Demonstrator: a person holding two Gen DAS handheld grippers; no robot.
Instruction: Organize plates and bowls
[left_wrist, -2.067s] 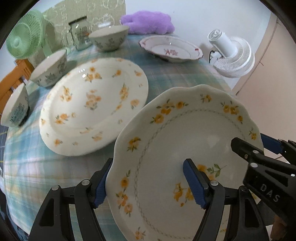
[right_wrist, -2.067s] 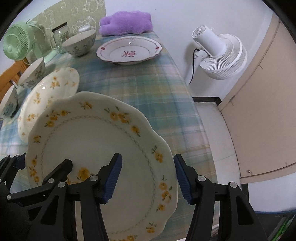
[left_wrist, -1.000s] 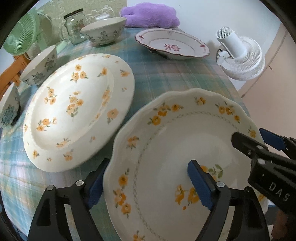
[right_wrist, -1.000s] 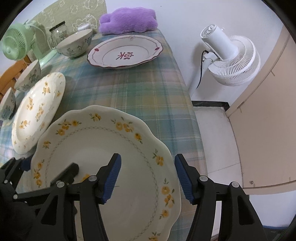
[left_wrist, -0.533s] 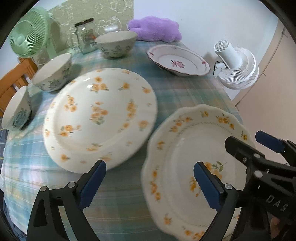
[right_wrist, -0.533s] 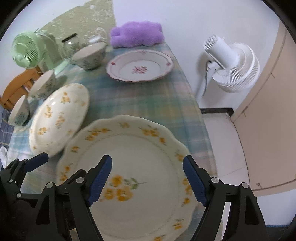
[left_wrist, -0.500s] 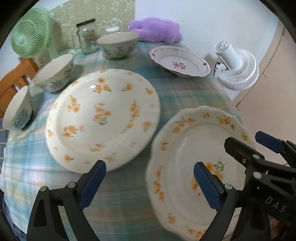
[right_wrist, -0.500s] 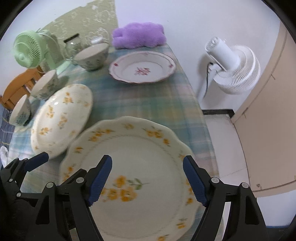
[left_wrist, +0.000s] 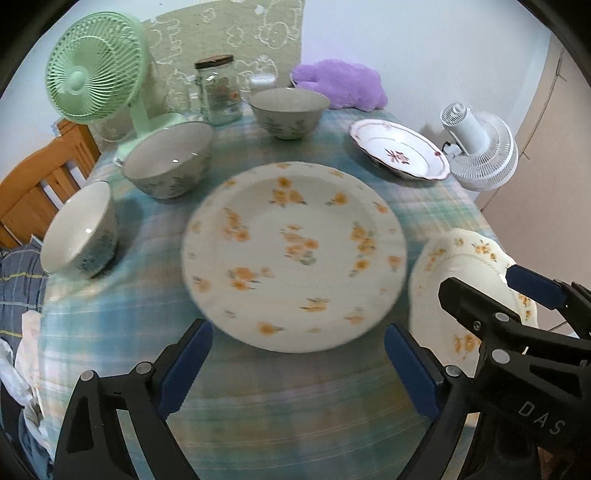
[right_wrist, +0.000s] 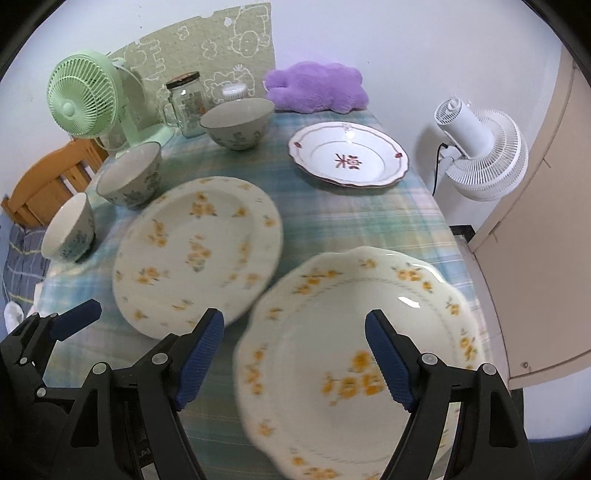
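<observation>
Lying flat, scalloped plate (right_wrist: 369, 332) with orange flowers between right claw (right_wrist: 295, 358) fingers.

Left hand-held gripper (left_wrist: 297, 363) – jaws spread wide, blue pads (left_wrist: 184, 369) well apart, nothing between them, pointing forward and downward. Right hand-held gripper (right_wrist: 295, 356) – jaws also wide apart, gripping nothing, angled downward. The two sit side by side, the right one's black frame showing at the left view's right edge.

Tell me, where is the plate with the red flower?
The red-flower plate sits at the table's far right, by the purple plush, with a bowl to its left.
</observation>
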